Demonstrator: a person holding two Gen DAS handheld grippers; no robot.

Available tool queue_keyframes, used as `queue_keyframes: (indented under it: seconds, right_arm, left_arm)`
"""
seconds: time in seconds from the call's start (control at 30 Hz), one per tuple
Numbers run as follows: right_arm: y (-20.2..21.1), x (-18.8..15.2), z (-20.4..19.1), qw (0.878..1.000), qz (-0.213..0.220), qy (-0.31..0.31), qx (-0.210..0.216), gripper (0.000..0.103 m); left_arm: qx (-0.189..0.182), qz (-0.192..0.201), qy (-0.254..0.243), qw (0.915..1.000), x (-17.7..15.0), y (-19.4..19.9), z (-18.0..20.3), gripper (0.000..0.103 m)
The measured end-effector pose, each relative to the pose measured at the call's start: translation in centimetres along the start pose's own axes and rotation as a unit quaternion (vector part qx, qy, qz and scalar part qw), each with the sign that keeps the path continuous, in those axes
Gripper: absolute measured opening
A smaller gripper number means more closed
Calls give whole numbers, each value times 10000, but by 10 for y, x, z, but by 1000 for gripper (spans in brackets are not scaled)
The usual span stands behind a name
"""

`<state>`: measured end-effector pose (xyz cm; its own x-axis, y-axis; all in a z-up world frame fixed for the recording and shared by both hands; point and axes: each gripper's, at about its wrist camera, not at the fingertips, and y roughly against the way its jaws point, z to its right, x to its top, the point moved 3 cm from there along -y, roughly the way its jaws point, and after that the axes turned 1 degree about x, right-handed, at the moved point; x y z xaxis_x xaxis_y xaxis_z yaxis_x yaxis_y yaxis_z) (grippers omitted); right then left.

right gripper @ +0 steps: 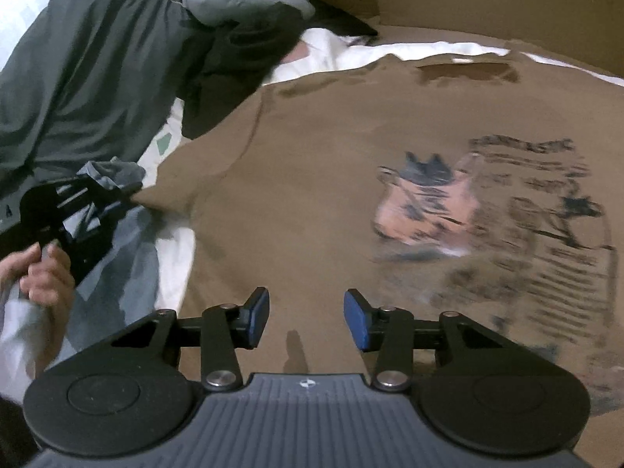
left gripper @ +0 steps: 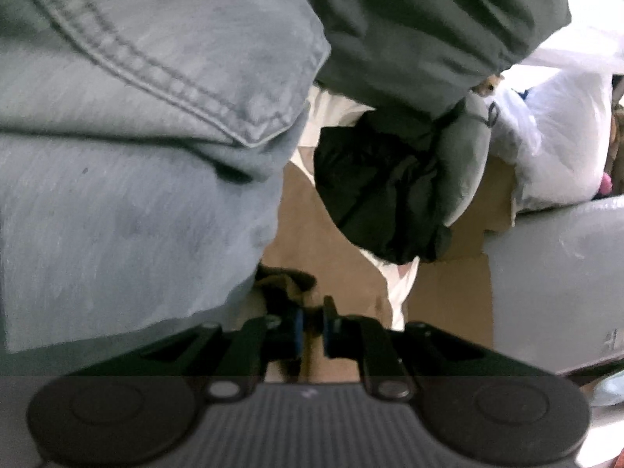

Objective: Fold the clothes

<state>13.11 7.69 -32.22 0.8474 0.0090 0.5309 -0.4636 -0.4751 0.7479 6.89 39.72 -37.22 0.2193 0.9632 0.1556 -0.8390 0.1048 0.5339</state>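
a big brown t-shirt (right gripper: 312,202) lies spread flat on the white sheet (right gripper: 175,257) of the bed, filling most of the surface in the right wrist view, its collar (right gripper: 468,70) toward the far edge by a cardboard wall (right gripper: 487,0) and a blurred print (right gripper: 487,226) of a pinkish figure and dark lettering on its chest. along the left edge of the bed a dark green garment (right gripper: 89,66) is heaped up, with a grey piece (right gripper: 241,0) and something black beyond it at the far left corner. in the left wrist view pale blue jeans (left gripper: 136,156) hang close in front of the camera, a stitched pocket seam showing, with the green garment (left gripper: 421,27) beside them, a black bundle (left gripper: 374,191) below that and white plastic bags (left gripper: 553,124) off to the right. the left gripper (right gripper: 128,191) sits at the left edge of the bed, a hand (right gripper: 43,273) wrapped round its handle, its jaws pinched shut on the tip of the shirt's sleeve (right gripper: 156,195); from its own camera the blue pads (left gripper: 298,327) are nearly together with a scrap of brown cloth (left gripper: 280,280) between them. the right gripper (right gripper: 307,321) hovers over the near part of the shirt, jaws apart with nothing between the blue pads (right gripper: 357,325), which touch no cloth.
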Motion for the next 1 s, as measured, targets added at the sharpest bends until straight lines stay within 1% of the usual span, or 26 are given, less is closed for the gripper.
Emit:
queue_keyframes:
  seconds: [0.13,0.37,0.47,0.57,0.63,0.7,0.83,0.87,0.93,1.0]
  right_arm:
    - [-23,9,-15,9998,23,-179,60,47]
    - [-63,21,-36,9991,21,-419,41,47]
    - [-74,19,-46,9994,-16,-331,33,47]
    - [-82,13,-52,9998,-14,-150,-92,47]
    - [-85,10,-51,9997,47,-43,-240,42]
    - [-83,7,-51,9995,124,-57,-292,38]
    - [-75,3,-52,9992,289,-9,-277,11]
    - [-73,3,-52,9991,349,-23,-240,9]
    - [-71,3,-53,9986,434,-48,-311,8]
    - [-71,5,-59,9983,505,12,-292,8]
  left_arm:
    - [72,-111,-108,9999,3,-6,1,9]
    - [-6,-250,-127,9996,3,-7,-3,9]
    - [-64,-293,-132,9995,2,-4,-3,9]
    - [-110,-336,-221,9991,1,-3,0,9]
    - [-153,-368,-242,9989,0,-3,0,9]
    - [-123,-382,-240,9989,-1,-3,-1,9]
    - [-148,-379,-231,9989,1,-2,0,9]
    - [-150,-383,-256,9988,0,-3,0,9]
    - [-153,-390,-302,9987,-1,-3,1,9]
    - [-162,-387,-297,9987,-1,-4,0,9]
